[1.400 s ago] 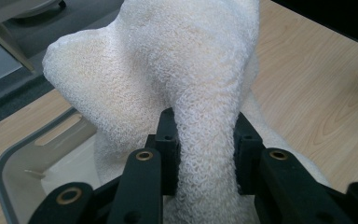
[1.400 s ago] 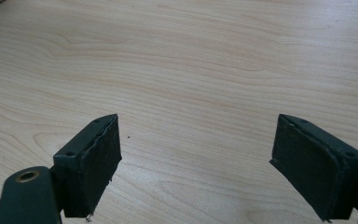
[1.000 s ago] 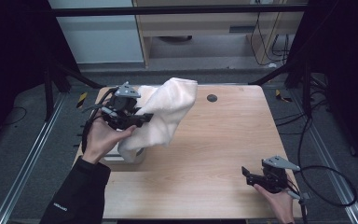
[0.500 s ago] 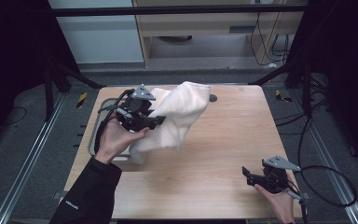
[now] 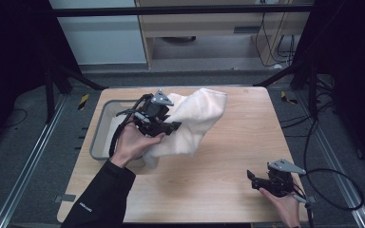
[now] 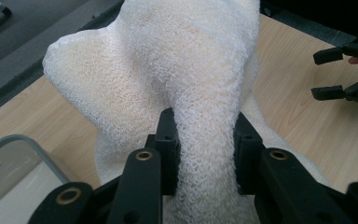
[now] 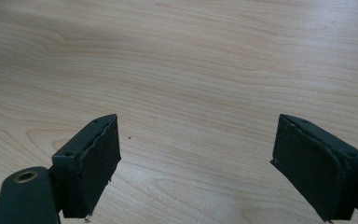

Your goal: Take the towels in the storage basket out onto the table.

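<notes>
A cream-white towel (image 5: 195, 118) hangs bunched over the left half of the wooden table (image 5: 247, 142), its lower end trailing on the wood. My left gripper (image 5: 171, 127) is shut on a thick fold of it and holds it up above the table. In the left gripper view the towel (image 6: 177, 79) runs up between both black pads (image 6: 167, 140), squeezed tight. My right gripper (image 5: 253, 178) rests low near the front right of the table with its jaws wide apart. Its two pads (image 7: 98, 154) frame bare wood in the right gripper view.
A grey plastic bin (image 5: 105, 114) sits at the table's left edge, partly behind my left hand; its corner (image 6: 14, 144) shows in the left gripper view. A black cable (image 5: 332, 190) loops off the right gripper past the table's right edge.
My left gripper has carried the towel to the right, away from the grey bin, and a little lower. The towel's hanging end now trails further toward the table's middle. The right gripper has stayed put.
</notes>
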Motion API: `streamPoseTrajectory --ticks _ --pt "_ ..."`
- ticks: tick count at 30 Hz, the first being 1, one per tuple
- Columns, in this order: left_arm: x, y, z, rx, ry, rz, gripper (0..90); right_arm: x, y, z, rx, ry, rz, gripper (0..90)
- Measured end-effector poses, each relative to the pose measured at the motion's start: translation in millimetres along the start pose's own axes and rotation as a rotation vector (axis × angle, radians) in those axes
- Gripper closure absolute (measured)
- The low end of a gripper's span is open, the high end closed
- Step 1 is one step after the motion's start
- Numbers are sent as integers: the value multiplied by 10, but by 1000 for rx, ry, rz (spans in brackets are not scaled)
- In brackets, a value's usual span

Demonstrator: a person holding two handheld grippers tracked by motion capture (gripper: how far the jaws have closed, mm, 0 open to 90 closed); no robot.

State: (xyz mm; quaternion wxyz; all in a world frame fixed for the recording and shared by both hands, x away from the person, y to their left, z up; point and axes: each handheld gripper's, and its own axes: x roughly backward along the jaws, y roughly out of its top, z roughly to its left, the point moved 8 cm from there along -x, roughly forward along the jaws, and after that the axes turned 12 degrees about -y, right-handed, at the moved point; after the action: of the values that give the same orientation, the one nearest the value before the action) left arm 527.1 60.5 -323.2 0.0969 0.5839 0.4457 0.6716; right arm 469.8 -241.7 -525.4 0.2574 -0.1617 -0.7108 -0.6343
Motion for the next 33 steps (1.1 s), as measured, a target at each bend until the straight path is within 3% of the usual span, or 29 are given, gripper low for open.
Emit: streamPoseTrajectory --ticks 33 --pt "-815 -217 -180 -7 -77 96 693 -16 -18 -26 39 -22 -15 139"
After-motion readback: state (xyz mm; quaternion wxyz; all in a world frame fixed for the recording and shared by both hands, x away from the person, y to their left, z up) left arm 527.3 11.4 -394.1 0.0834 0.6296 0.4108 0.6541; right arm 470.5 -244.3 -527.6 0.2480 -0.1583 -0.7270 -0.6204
